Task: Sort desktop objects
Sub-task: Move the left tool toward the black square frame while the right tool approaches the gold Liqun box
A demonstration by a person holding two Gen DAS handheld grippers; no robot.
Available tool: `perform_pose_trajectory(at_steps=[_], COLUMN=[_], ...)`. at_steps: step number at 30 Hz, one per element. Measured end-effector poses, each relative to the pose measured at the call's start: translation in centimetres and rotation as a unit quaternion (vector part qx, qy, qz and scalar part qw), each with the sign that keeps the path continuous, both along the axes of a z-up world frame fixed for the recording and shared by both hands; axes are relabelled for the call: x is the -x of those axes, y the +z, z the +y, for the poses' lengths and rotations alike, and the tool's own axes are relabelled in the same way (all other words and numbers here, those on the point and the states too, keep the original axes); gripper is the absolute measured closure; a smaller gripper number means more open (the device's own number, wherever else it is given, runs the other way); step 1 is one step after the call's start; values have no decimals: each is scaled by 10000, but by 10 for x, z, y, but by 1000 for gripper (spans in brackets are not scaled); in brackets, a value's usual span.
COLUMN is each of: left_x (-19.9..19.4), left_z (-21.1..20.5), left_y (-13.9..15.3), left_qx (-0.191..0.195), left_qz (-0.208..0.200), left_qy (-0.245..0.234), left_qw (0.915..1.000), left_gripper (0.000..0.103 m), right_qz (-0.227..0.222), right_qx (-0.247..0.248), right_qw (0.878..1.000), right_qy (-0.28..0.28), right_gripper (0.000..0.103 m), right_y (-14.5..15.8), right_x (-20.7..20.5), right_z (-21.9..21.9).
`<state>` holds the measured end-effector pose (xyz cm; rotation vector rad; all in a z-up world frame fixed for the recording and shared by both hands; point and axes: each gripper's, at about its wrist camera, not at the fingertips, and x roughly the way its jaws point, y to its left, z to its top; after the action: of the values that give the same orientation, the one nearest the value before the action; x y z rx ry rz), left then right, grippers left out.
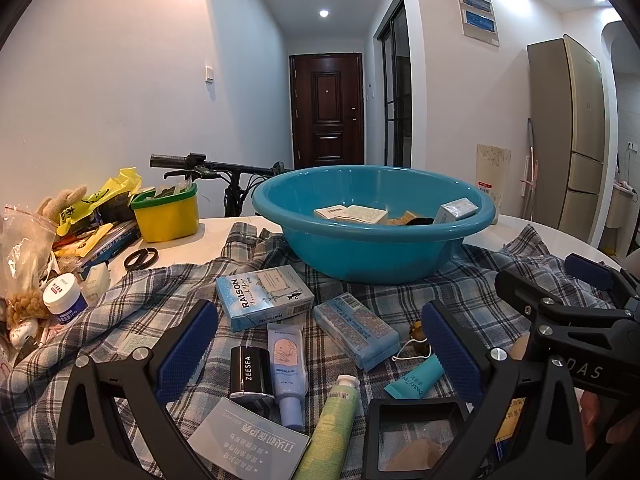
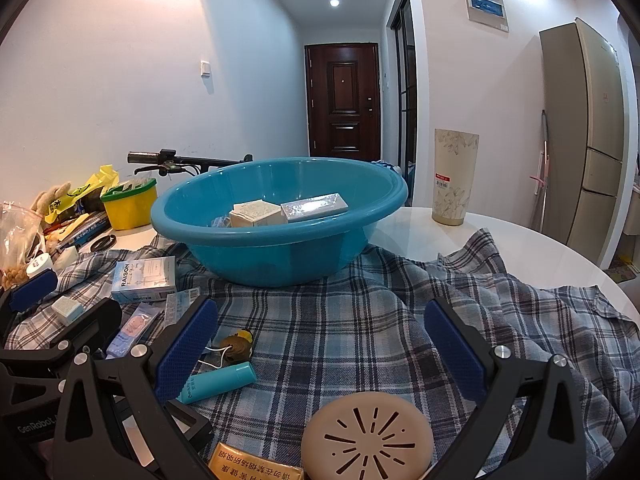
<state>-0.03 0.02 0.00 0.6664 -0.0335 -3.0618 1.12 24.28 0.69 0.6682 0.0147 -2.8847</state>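
1. Blue-padded and spread wide, the left gripper hangs over a grey-and-blue plaid cloth in the left wrist view, with nothing pinched between its fingers.
2. Between those fingers lie a black ZEESEA box, a pale blue squeeze tube with a pink oval, a green tube with a white cap and a light blue box printed with small text, none touching the pads.
3. A light blue RAISON carton lies beyond them, nearer the round teal plastic basin, which stands on the cloth at the far side and holds several small boxes.
4. A short teal tube lies just beside the right-hand pad, and the right gripper's black frame shows at the right edge.
5. In the right wrist view the right gripper is also spread wide and grips nothing; bare plaid cloth fills most of the gap.
6. A beige round lid with radiating slots lies close in, between the fingers, beside a gold-coloured card with printed characters.
7. The short teal tube and a small dark ball of twine lie just inside the left-hand pad.
8. The teal basin stands ahead and left of centre, well apart from the pads.
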Motion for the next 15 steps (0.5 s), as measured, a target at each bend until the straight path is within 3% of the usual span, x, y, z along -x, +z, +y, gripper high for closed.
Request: perform_pose_trajectory(at_steps=[6, 15], left_x=[4, -16], left_z=[-1, -2], left_y=[9, 57], left_qx=[26, -101], left_qz=[-132, 54], left_qy=[-95, -260], left_qw=[9999, 9996], left_gripper=[0, 0], right_qz=[-2, 820], right_qx=[112, -254], right_qw=[9999, 9963], right_qy=[16, -47], right_gripper=[0, 0], right_y=[-4, 58], right_x=[3, -25], right_z=[3, -2])
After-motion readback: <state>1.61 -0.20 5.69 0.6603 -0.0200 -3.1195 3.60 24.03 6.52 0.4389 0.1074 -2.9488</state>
